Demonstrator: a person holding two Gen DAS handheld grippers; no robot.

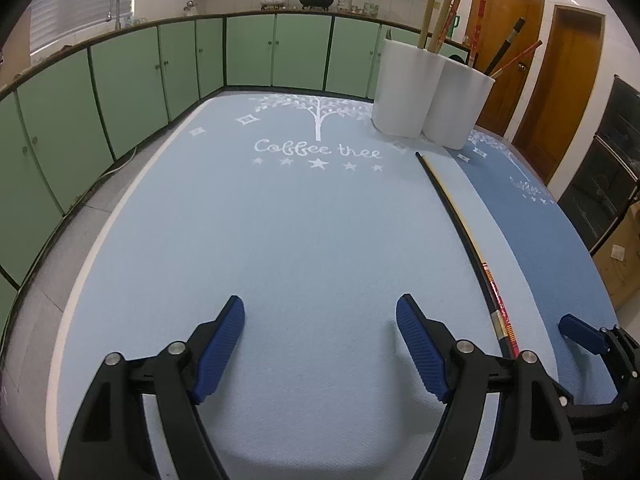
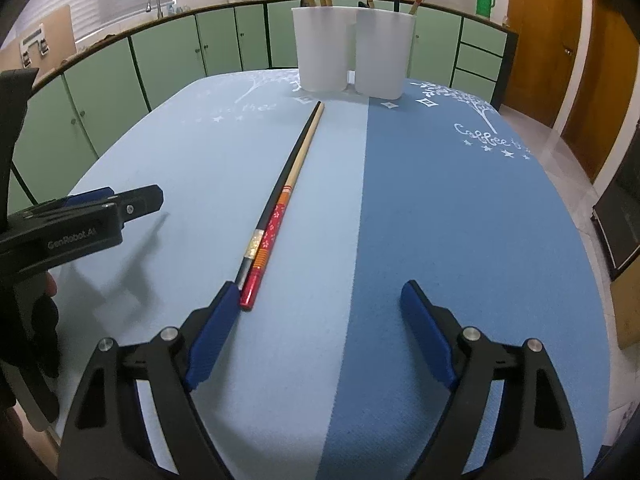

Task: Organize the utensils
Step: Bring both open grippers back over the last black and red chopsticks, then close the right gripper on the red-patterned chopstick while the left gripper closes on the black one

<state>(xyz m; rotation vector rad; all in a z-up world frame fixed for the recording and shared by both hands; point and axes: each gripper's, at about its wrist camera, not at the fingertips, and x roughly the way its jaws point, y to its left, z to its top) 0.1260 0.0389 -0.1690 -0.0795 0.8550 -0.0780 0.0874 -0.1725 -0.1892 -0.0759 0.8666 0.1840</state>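
Observation:
Two chopsticks lie side by side on the light blue mat (image 2: 180, 168): a black chopstick (image 2: 280, 184) and a wooden one with a red patterned end (image 2: 272, 228). They point toward two white cups (image 2: 320, 48) (image 2: 384, 52) at the far end, each holding several chopsticks upright. My right gripper (image 2: 320, 300) stands open low over the mat, and the pair's near ends lie just inside its left fingertip. My left gripper (image 1: 320, 308) is open over bare mat, left of the same pair (image 1: 472, 240). The cups (image 1: 404, 88) stand far right in the left wrist view.
A darker blue mat (image 2: 460, 220) covers the table's right half. Green cabinets (image 1: 160, 68) and a counter with a sink ring the room; wooden doors (image 2: 540, 32) and a dark oven (image 1: 608, 160) are at the right. The table edge drops off left and right.

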